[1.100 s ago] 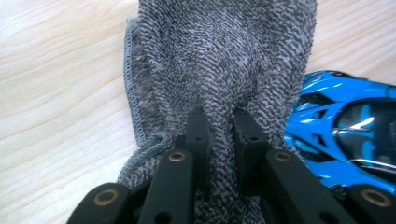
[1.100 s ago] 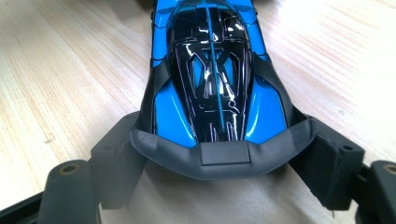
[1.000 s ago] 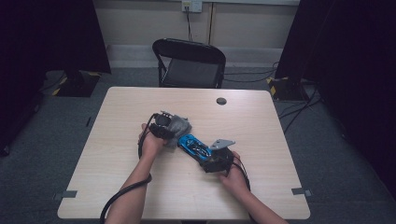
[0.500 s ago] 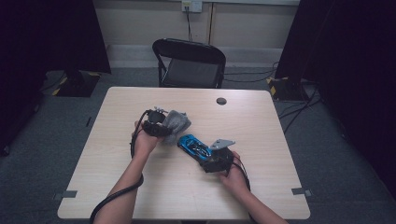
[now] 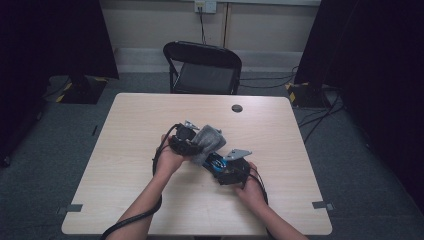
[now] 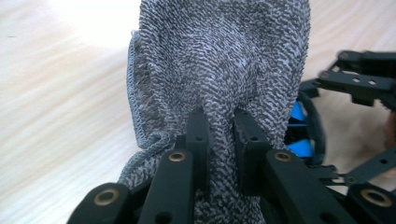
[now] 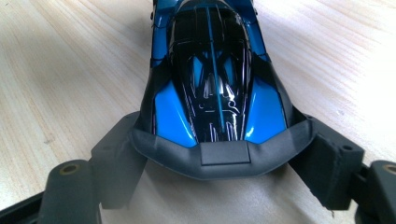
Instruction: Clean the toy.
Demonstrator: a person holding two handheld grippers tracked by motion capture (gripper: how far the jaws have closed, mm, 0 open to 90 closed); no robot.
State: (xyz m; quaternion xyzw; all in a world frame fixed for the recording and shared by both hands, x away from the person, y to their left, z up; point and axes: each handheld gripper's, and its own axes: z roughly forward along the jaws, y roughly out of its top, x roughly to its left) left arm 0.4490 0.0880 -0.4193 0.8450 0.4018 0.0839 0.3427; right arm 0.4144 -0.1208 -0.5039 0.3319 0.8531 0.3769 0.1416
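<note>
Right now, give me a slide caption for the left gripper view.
Left gripper pinching a grey knit cloth above the wooden table, with the blue toy car behind it.

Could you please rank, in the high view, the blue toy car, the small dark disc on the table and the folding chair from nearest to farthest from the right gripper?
From the right gripper:
1. Blue toy car, held at its fingers.
2. Small dark disc, farther up the table near its far edge.
3. Folding chair, beyond the table's far edge.

1 camera looks down on my table from above; 2 ride my grippers, close on cloth and car.
</note>
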